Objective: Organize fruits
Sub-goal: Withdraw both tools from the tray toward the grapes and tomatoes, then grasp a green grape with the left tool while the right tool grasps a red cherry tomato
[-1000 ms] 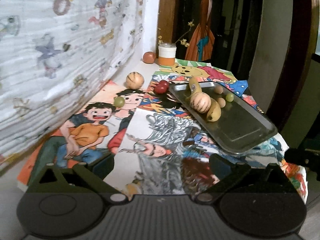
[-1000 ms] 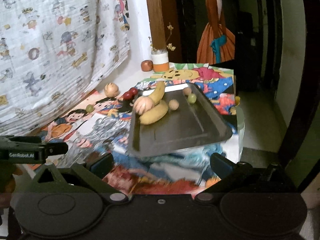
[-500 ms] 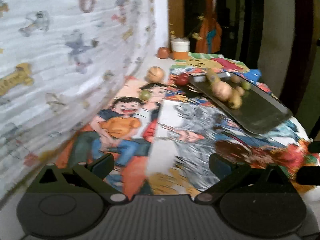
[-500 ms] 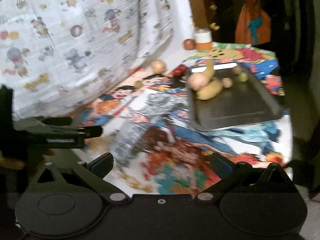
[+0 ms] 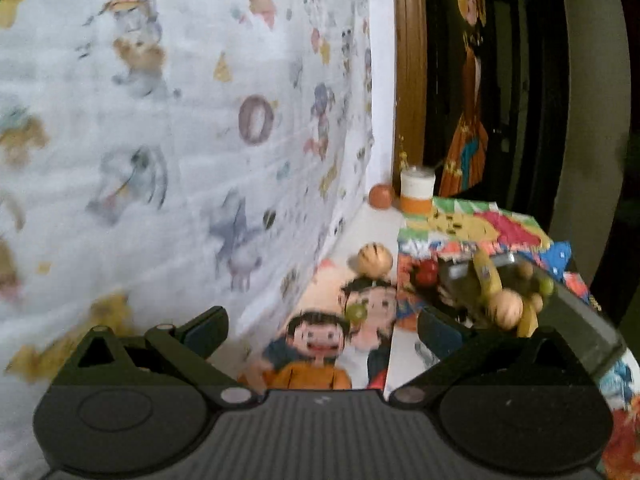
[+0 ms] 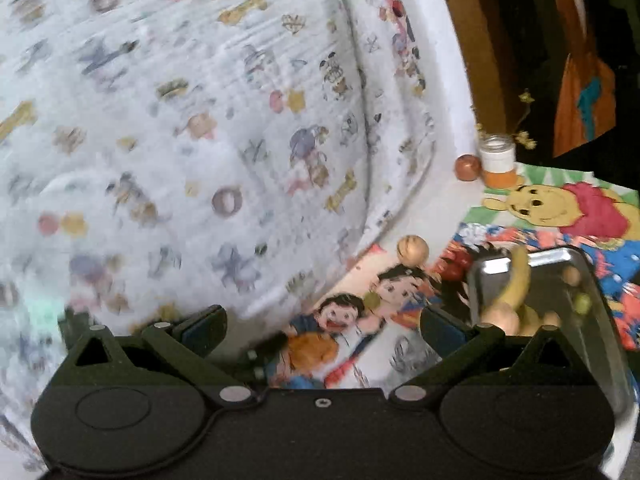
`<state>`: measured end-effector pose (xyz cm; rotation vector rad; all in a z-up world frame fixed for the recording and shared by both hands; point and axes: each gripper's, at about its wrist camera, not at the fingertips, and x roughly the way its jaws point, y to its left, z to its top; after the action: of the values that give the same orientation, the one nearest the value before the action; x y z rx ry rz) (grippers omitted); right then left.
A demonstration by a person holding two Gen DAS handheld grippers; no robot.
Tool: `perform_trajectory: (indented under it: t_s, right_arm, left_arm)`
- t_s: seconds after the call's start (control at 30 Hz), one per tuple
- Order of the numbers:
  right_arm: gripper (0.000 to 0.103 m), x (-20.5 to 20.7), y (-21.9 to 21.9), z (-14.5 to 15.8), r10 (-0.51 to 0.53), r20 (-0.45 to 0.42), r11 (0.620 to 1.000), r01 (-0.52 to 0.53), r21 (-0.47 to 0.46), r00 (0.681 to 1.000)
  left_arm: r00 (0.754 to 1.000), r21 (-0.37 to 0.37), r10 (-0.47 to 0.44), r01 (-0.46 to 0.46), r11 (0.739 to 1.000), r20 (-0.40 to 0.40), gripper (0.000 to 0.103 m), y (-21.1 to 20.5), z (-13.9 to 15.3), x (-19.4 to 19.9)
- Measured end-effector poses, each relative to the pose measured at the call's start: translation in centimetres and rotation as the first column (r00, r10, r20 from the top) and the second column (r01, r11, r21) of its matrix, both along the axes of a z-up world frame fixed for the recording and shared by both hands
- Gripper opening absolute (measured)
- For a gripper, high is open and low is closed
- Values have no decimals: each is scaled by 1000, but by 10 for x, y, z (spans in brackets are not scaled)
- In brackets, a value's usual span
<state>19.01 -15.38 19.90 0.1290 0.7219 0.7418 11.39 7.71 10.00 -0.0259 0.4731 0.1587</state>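
A dark metal tray lies on the right of the picture-covered table, holding bananas, a striped round fruit and small fruits. Loose on the table are a small green fruit, a striped tan fruit, a red fruit and a reddish-brown fruit at the back. My left gripper is open and empty, low over the table with the green fruit just ahead. My right gripper is open and empty too, left of the tray.
A patterned white cloth hangs close along the left side. A white and orange jar with dry flowers stands at the back beside a wooden post. The table's right edge drops off past the tray.
Both grippers swung left and forward toward the cloth; the tray slid to the right of each view. The left gripper came closer to the green fruit. Both stay open and empty.
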Motion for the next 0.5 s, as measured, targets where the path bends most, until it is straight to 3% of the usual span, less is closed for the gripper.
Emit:
perform_trajectory:
  t_s: [0.17,0.5]
  right_arm:
    - [103,65,24,-14,-28,24,994,30,-109,999]
    - [102,164,22,-103,20,-143,998,-28,-49,990]
  left_arm:
    - [1000,-25,3,-4,1000,-11,103,5,-13,34]
    - [999,-110,-7,1,994,-51,103,13,-57,92]
